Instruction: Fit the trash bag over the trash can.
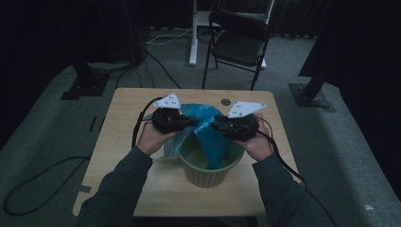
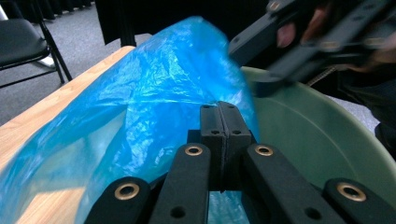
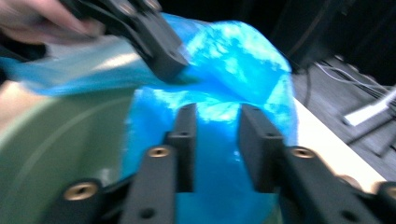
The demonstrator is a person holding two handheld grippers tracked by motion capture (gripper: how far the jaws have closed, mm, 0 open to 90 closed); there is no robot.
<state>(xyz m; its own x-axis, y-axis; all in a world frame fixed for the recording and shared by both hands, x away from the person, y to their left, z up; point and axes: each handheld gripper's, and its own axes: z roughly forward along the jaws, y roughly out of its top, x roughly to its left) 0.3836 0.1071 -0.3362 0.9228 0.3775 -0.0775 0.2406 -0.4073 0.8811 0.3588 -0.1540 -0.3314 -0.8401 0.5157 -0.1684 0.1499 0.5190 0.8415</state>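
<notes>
Between the right gripper's (image 3: 217,140) jaws sits a fold of the blue plastic bag (image 3: 233,60) — jaws stand partway apart w/ a clear gap, and the film shows through that gap; pads don't look to be pressing it yet, tho the view is blurred. Dead ahead of those jaws and a bit up, the left gripper (image 3: 161,58) bites the same bag's edge. Seen from the left gripper view, the left gripper (image 2: 219,135) has its pads shut tight together w/ thin film pinched at the tips; bag (image 2: 140,107) billows off to the jaws' left, green pot's (image 2: 317,135) wall lies to their right, and the right gripper (image 2: 299,46) hovers up ahead-right. From the high view: left gripper (image 1: 189,121) and right gripper (image 1: 218,126) point at each other across the bag (image 1: 208,127), tips near but not touching — bag drapes from between them down into the pot (image 1: 208,177) on the table (image 1: 123,142). Key relation, imo: the loose edge runs roughly crosswise between the two sets of tips, so the right one is nearer the free side; likely next is closing on that fold, then spreading the mouth over the pot's rim.
</notes>
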